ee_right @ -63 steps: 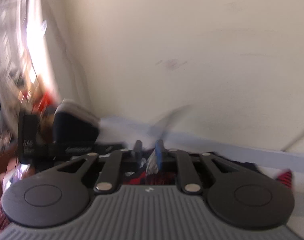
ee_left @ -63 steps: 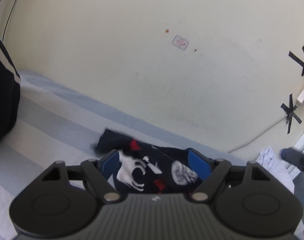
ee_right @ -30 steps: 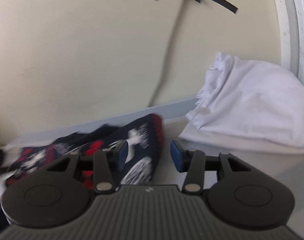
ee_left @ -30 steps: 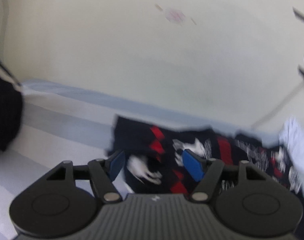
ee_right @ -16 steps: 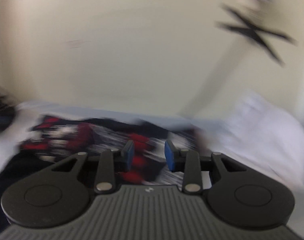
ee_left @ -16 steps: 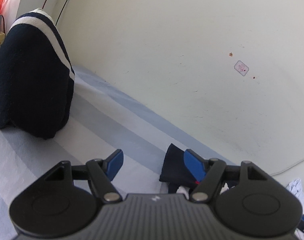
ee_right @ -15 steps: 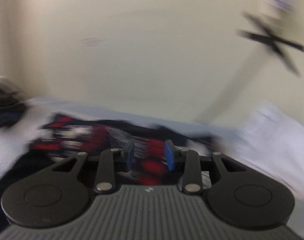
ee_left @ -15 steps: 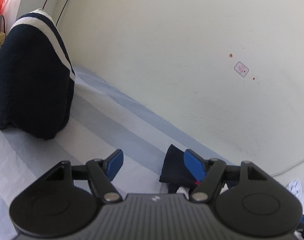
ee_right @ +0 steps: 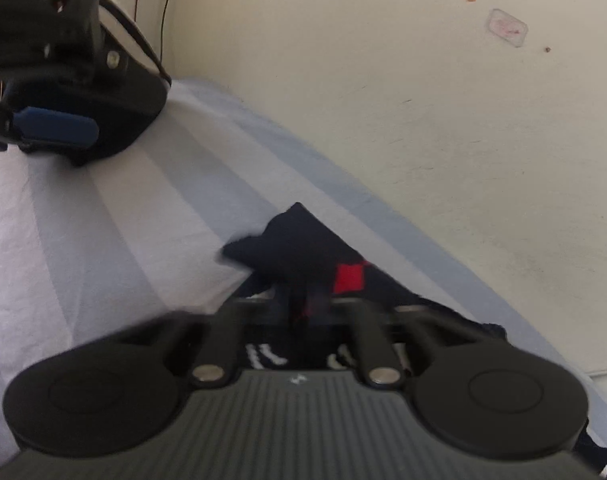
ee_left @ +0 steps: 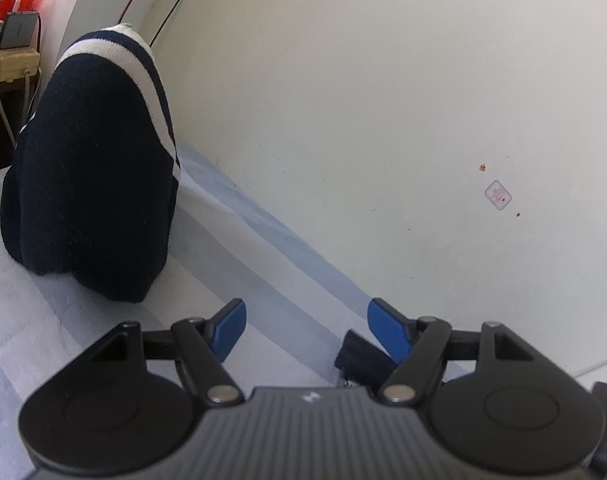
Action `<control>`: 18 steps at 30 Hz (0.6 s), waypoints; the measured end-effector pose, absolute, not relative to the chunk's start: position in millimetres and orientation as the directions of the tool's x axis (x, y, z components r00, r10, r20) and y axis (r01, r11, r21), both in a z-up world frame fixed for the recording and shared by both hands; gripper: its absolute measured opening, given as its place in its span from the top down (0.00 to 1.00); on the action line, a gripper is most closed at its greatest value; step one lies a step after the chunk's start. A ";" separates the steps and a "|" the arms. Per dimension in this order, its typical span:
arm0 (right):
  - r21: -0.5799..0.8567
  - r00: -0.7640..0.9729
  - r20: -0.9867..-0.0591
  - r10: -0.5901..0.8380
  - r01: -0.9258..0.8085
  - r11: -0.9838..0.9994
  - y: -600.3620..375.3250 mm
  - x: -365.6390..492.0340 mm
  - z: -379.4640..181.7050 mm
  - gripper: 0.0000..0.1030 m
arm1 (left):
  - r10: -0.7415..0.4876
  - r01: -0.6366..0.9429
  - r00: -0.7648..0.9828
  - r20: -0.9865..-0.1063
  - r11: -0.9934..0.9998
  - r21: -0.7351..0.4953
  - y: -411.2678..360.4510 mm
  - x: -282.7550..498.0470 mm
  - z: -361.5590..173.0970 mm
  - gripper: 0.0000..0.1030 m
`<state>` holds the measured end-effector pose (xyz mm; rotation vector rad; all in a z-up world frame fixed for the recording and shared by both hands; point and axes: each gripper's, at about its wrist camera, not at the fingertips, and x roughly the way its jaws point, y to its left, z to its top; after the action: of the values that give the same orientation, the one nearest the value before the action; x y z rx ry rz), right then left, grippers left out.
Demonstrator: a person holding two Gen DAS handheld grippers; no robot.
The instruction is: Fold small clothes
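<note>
A small dark navy garment with red diamonds and white print point(ee_right: 303, 248) lies on the striped sheet point(ee_right: 103, 208) near the wall. My right gripper point(ee_right: 307, 304) is shut on this garment, its fingers blurred and close together with cloth between them. In the left wrist view only a dark corner of the garment point(ee_left: 359, 356) shows, beside my right finger. My left gripper point(ee_left: 303, 330) is open and empty above the sheet point(ee_left: 239, 276), left of the garment. The left gripper also shows in the right wrist view point(ee_right: 55, 128) at the upper left.
A dark navy sweater with white stripes point(ee_left: 91, 184) stands bunched at the left by the wall. The cream wall point(ee_left: 383, 120) runs along the far edge of the bed. Cables and a plug box point(ee_left: 11, 56) sit at the far left.
My right gripper has swung left and shut on the patterned garment. My left gripper has stayed open and shifted slightly left, so less of the garment shows.
</note>
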<state>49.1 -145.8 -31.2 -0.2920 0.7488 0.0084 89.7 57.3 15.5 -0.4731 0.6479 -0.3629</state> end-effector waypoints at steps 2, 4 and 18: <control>-0.203 0.773 -0.630 -0.078 -0.066 0.977 -144.5 42.3 -21.9 0.90 | -0.460 0.175 0.744 -0.485 0.835 -0.522 56.8 88.5 16.6 0.33; -0.056 0.809 -0.588 -0.022 -0.014 0.998 -148.7 34.8 -11.0 0.90 | -0.453 0.176 0.751 -0.480 0.838 -0.516 56.7 87.0 18.2 0.33; 0.404 0.823 -0.546 -0.158 0.424 0.811 -304.3 -99.7 -21.1 0.76 | -0.522 0.366 0.693 -0.497 0.849 -0.381 -2.1 66.4 12.3 0.28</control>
<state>-99.7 -304.3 -21.1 0.5423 0.5186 -0.3258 66.4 -2.1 12.3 -0.2620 0.6320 -0.5022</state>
